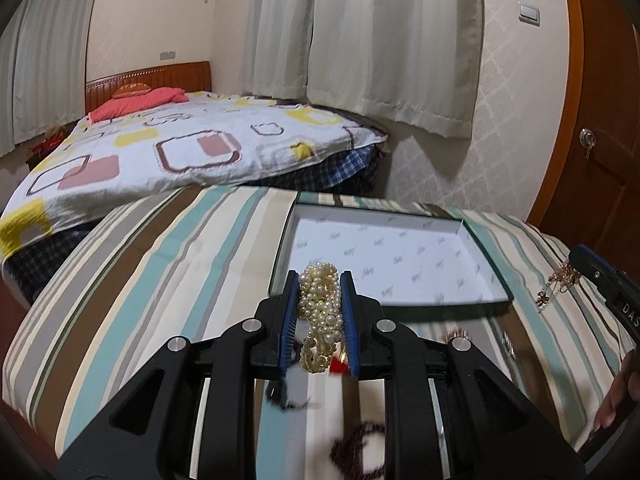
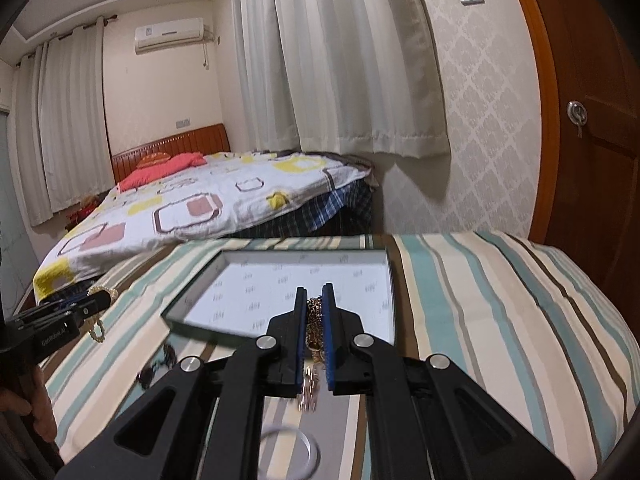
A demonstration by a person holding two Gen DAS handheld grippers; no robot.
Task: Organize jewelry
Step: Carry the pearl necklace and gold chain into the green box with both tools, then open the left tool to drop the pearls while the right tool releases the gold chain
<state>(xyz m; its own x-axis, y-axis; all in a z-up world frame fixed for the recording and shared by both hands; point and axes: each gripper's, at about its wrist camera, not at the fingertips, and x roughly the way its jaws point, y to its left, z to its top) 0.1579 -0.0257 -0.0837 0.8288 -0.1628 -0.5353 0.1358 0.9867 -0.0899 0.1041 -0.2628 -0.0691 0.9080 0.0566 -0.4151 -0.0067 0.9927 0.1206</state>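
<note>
Left wrist view: we see our left gripper [image 1: 320, 284] clamped on a pearl bracelet [image 1: 320, 308], the strands bunched between the blue pads and hanging below them, lifted above the striped cloth [image 1: 160, 260] near the front edge of the shallow white-lined box [image 1: 400, 256]. Our right gripper [image 1: 600, 276] shows at the right edge with a gold chain [image 1: 560, 280] dangling. Right wrist view: we find our right gripper [image 2: 314, 300] narrowed on the gold chain [image 2: 314, 320], which hangs down between the pads, in front of the box [image 2: 280, 280]. A white ring [image 2: 288, 452] lies blurred on the cloth below.
</note>
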